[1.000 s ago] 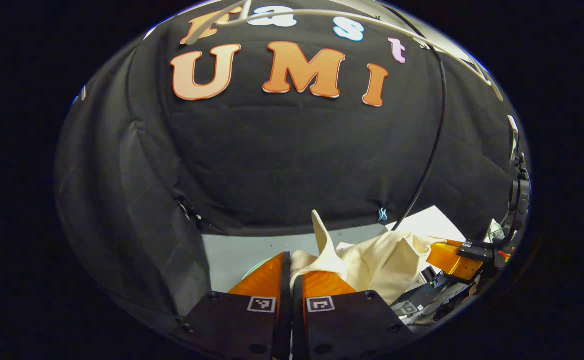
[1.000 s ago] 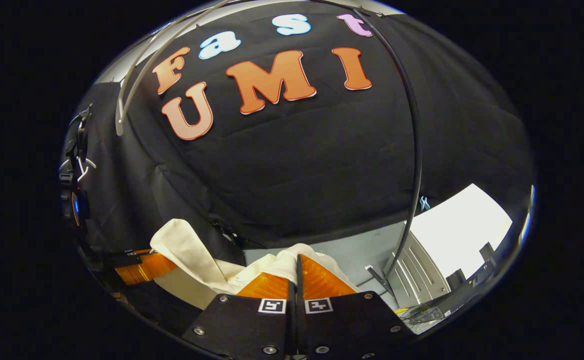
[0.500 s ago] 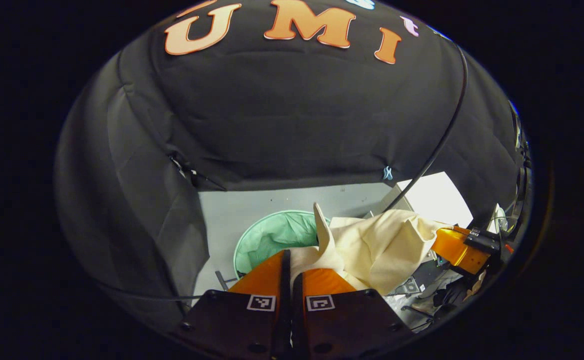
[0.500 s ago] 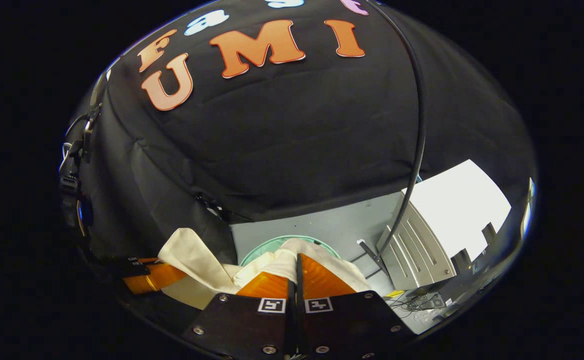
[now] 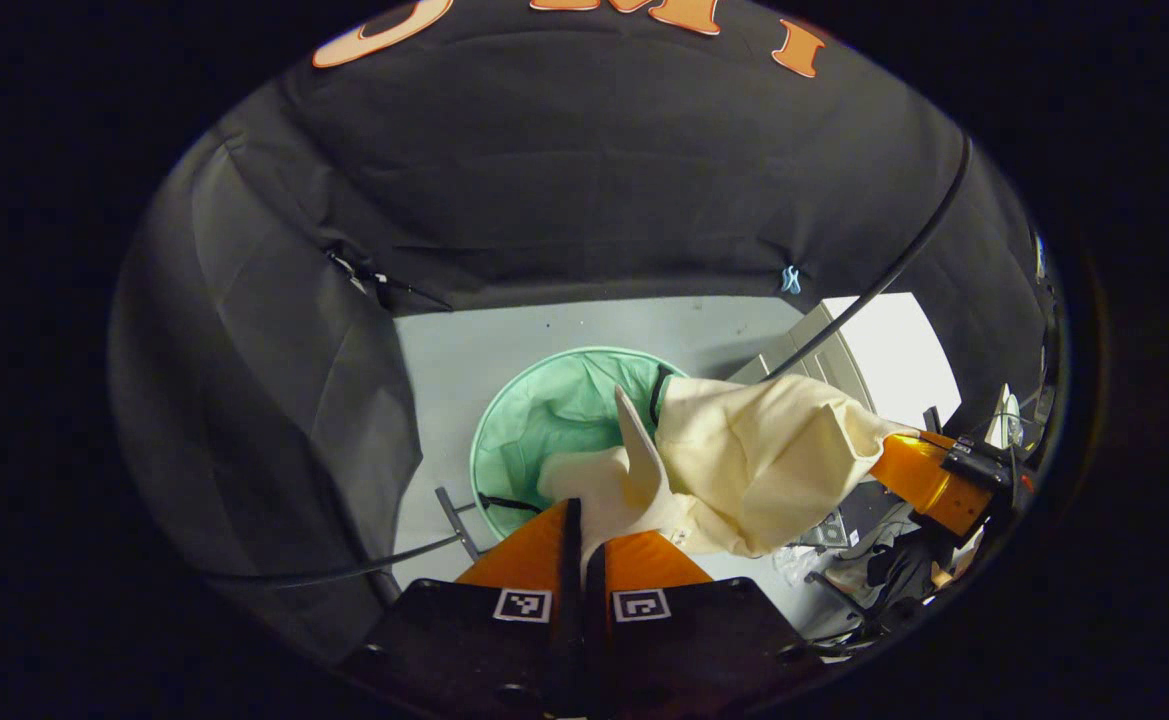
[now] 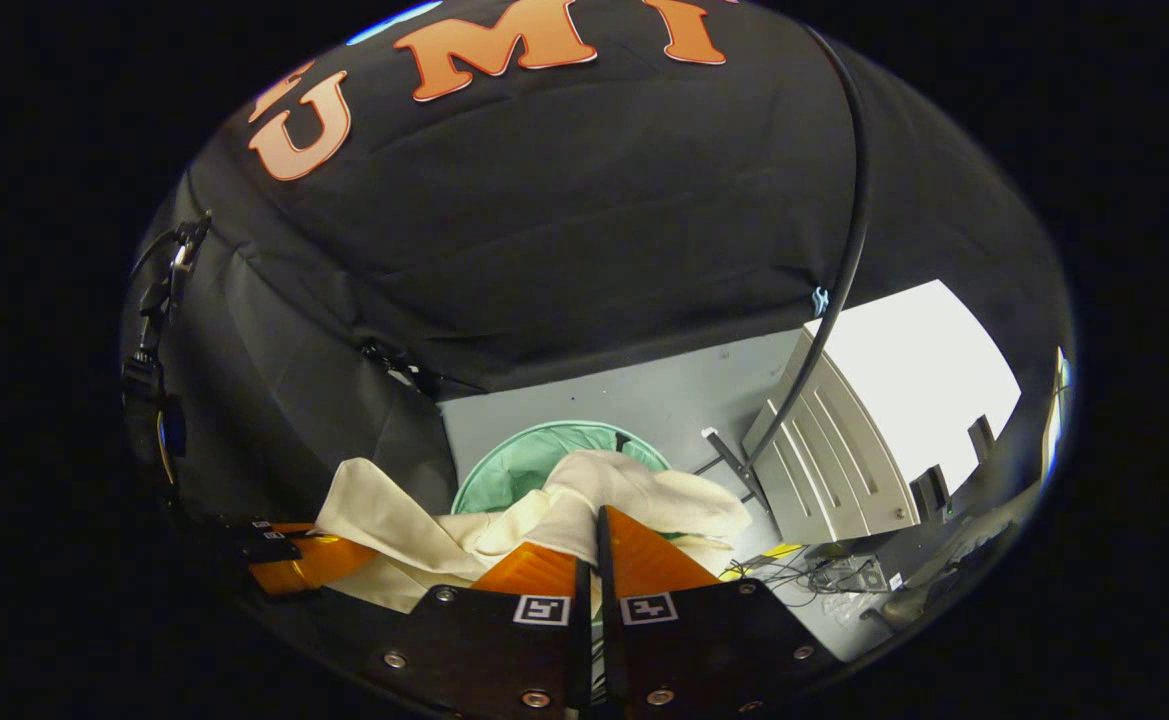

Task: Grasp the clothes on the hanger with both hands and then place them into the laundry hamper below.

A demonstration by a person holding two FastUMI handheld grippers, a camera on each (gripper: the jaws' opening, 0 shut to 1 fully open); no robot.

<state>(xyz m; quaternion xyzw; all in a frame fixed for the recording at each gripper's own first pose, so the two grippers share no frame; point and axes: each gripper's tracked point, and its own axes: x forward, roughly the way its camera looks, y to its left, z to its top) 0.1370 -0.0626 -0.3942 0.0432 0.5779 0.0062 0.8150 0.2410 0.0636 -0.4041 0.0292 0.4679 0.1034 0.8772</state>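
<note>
A cream garment (image 5: 754,460) hangs stretched between my two grippers above a round mint-green mesh hamper (image 5: 534,420) on the grey floor. My left gripper (image 5: 576,512) is shut on one end of the cloth. In the left gripper view the right gripper (image 5: 889,468) pinches the other end at the right. In the right gripper view my right gripper (image 6: 596,520) is shut on the garment (image 6: 634,490), the hamper (image 6: 524,460) lies just beyond it, and the left gripper (image 6: 314,560) holds the cloth at lower left.
Black cloth walls stand behind and to the left. A black curved rod (image 6: 844,260) of the rack arcs down to a foot (image 6: 729,455) by the hamper. A grey slatted panel (image 6: 834,470) and cables (image 6: 814,575) lie at the right.
Both grippers have tilted downward with the garment held between them. The hamper, hidden a second ago, has come fully into view below the cloth.
</note>
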